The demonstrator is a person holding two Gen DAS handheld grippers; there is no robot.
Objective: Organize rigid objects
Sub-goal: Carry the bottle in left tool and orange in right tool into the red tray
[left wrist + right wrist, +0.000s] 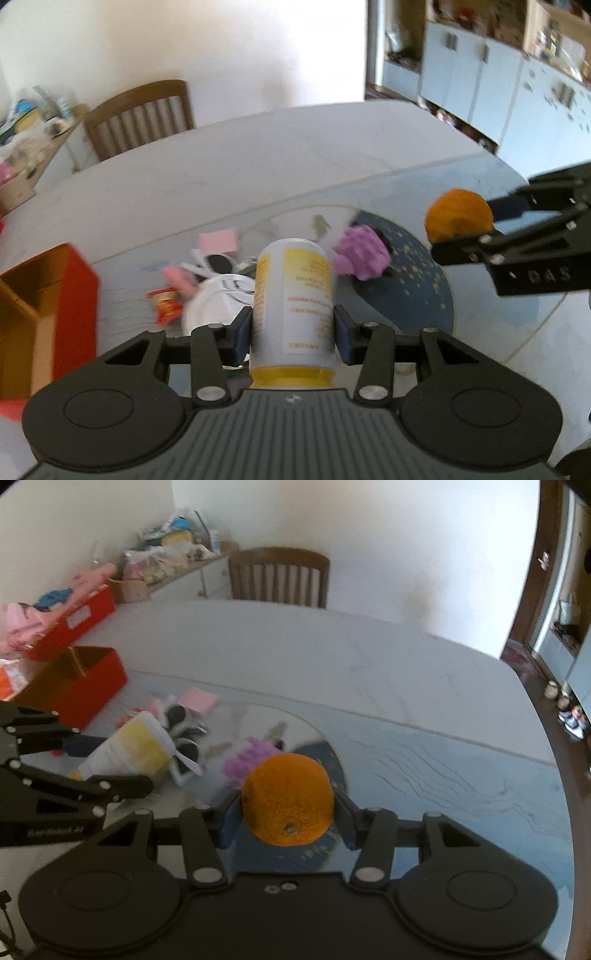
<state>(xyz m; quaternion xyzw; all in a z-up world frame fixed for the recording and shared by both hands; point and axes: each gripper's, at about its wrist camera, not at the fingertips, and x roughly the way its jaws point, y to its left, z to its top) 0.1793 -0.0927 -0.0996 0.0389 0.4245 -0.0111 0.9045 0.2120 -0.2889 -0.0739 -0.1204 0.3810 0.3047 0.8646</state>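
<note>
Above the cluttered counter (pixel 258 173), left tool (pixel 293 332) clamps a stiff, slick, probably light can (pixel 293 291) mid-body; right tool (pixel 288 814) squeezes a firm orange (pixel 289 797) across its widest part.

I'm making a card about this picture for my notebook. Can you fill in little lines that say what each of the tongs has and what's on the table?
left tongs: shut on the can, white and yellow, held above the table
right tongs: shut on the orange, also in the air
box: red, open, on the left side of the table
purple toy: lying by the dark blue mat
pink pad: flat on the table
chair: wooden, at the far side
</note>
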